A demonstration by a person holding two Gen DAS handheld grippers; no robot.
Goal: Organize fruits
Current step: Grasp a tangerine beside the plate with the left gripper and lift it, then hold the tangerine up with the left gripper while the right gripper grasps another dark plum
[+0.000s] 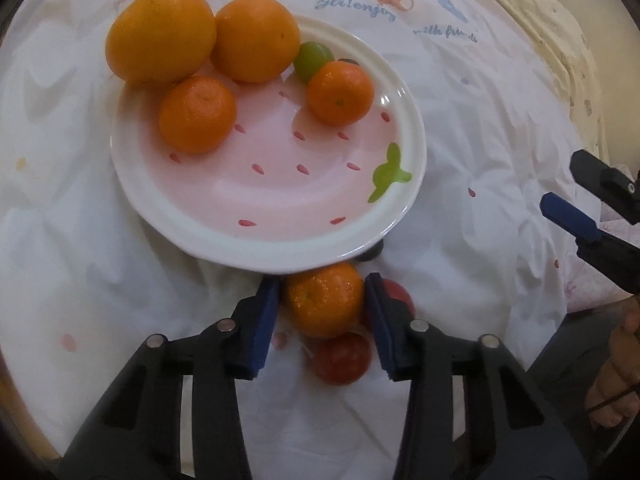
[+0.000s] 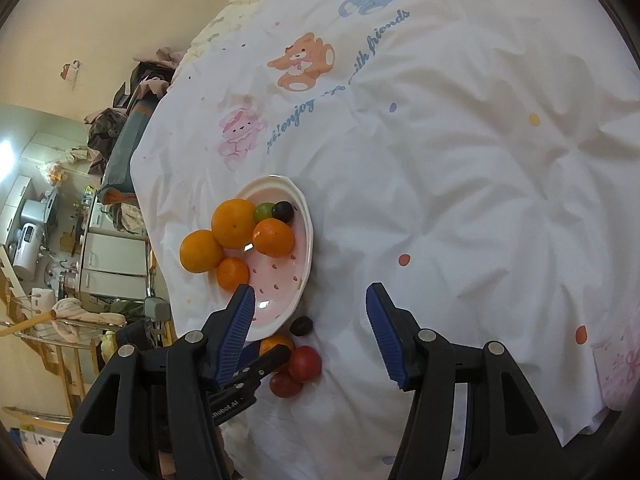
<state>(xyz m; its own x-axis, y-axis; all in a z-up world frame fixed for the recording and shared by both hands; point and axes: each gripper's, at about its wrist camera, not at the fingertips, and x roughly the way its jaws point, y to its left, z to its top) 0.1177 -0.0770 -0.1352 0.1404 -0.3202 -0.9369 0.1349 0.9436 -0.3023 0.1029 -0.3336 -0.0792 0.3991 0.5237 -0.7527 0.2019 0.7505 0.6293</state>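
A pink plate with a white rim [image 1: 404,184] [image 2: 306,256] lies on the white bedsheet. On or against it sit two big oranges [image 1: 160,40] [image 1: 256,38], two mandarins [image 1: 198,114] [image 1: 340,92], a green grape [image 1: 314,58] and a dark grape [image 2: 283,211]. My left gripper [image 1: 322,296] stands around a third mandarin [image 1: 326,300] just below the plate rim, pads close on both sides. Two red fruits [image 1: 340,358] [image 2: 305,363] and a dark grape [image 2: 301,325] lie beside it. My right gripper [image 2: 310,320] is open and empty, to the right of the plate.
The printed bedsheet [image 2: 460,160] spreads wide to the right. The bed edge drops off at the left, with cluttered shelves and clothes [image 2: 112,240] beyond it. My right gripper also shows at the right edge of the left wrist view [image 1: 576,196].
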